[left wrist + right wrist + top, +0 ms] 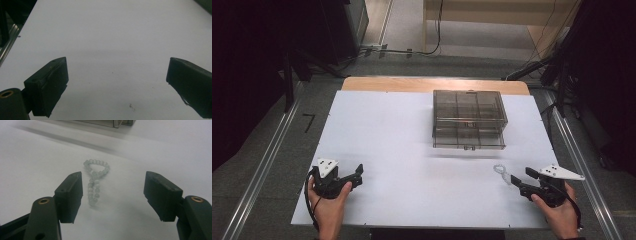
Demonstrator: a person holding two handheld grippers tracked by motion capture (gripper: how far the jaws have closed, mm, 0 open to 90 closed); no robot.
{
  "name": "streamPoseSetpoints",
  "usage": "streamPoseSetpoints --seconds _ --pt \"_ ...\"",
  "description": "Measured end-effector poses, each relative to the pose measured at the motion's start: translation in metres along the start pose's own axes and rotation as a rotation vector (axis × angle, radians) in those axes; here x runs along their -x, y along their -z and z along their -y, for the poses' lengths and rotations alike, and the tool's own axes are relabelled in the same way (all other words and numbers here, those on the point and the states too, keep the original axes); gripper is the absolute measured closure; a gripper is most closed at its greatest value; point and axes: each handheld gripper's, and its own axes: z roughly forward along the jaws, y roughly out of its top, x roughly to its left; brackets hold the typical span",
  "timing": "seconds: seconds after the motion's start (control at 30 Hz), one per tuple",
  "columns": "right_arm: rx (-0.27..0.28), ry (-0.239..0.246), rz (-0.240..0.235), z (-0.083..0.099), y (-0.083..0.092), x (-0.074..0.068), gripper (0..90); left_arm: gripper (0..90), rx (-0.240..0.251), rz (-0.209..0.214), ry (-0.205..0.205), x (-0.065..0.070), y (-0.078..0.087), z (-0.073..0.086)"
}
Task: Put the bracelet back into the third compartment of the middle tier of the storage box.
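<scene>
The bead bracelet [94,180] lies near the tabletop's [402,150] right front corner, just ahead of my right gripper [113,195], whose fingers [71,195] stand wide apart, holding nothing. It looks light, limp and slippery; I'd pinch the doubled strand. My left gripper [117,82] gapes empty too. The smoky drawer box [469,119] sits towards the far edge, its contents unclear.

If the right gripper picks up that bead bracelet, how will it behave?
The bead bracelet will probably hang limp: it lies folded into a loop with a doubled tail, so it looks like a flexible string. The small round beads look smooth and may slip between the right gripper's open flat jaws. It likely weighs little.
</scene>
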Motion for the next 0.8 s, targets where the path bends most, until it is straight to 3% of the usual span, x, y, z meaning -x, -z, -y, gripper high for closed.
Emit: streamPoseSetpoints --seconds 0.8 --pt "-0.055 0.018 -0.041 -0.003 -0.012 -0.002 44.3 4.1 0.0 0.001 0.0 0.0 0.0 0.0"
